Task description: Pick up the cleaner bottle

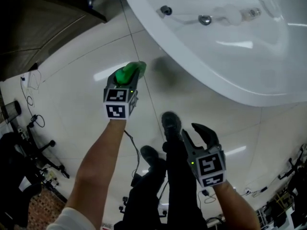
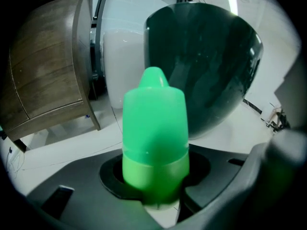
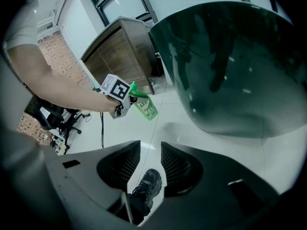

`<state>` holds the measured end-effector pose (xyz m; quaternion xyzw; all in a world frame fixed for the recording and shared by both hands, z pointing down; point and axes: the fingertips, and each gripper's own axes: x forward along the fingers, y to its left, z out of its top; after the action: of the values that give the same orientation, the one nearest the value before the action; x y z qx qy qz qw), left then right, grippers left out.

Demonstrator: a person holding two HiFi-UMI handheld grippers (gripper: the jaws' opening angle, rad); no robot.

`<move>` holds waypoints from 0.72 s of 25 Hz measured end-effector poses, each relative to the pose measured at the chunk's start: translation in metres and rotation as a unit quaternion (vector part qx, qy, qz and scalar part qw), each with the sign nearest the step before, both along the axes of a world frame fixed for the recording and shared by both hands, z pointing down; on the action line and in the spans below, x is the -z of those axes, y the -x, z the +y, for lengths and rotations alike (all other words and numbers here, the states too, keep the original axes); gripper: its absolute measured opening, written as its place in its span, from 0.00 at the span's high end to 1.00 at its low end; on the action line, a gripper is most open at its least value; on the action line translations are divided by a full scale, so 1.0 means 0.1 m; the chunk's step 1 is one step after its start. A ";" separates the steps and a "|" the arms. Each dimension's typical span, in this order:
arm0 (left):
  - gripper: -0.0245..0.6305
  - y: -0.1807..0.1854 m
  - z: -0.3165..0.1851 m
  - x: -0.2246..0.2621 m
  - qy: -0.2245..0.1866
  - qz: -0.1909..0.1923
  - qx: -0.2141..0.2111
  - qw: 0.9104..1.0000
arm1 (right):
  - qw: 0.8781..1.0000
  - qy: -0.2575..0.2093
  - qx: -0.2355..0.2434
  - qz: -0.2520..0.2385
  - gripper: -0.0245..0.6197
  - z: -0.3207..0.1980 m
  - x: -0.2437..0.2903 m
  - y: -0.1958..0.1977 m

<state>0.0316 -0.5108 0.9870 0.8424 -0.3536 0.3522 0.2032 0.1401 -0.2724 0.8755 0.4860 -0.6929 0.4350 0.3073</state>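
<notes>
My left claw (image 1: 130, 83) is clamped on the green cleaner bottle (image 2: 154, 138) near its cap. The bottle hangs clear of the tiled floor (image 1: 72, 95), just beside the outer wall of the bathtub (image 1: 192, 63), while my right claw (image 1: 194, 132) stands apart and empty, well off from it. Risk noted: the hold appears to sit on the smooth tapered cap end, so the body's weight could swing it or slide it out, and any sideways drift could knock it against the tub.
</notes>
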 end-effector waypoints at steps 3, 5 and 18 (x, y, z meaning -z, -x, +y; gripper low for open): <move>0.70 0.05 0.03 0.27 -0.014 0.009 -0.003 1.000 | 1.000 -0.011 0.000 0.010 0.75 0.03 0.09 -0.01; 0.70 0.10 0.08 0.42 -0.019 0.010 -0.003 1.000 | 1.000 -0.017 -0.007 0.015 0.75 0.07 0.15 -0.02; 0.70 0.31 0.41 1.91 -0.054 0.062 -0.002 0.997 | 0.998 -0.061 -0.014 0.032 0.75 0.34 0.99 0.20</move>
<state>0.0008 -0.4695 0.7962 0.8732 -0.3571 0.2799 0.1780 0.1202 -0.2384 0.7761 0.5274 -0.7009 0.3803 0.2930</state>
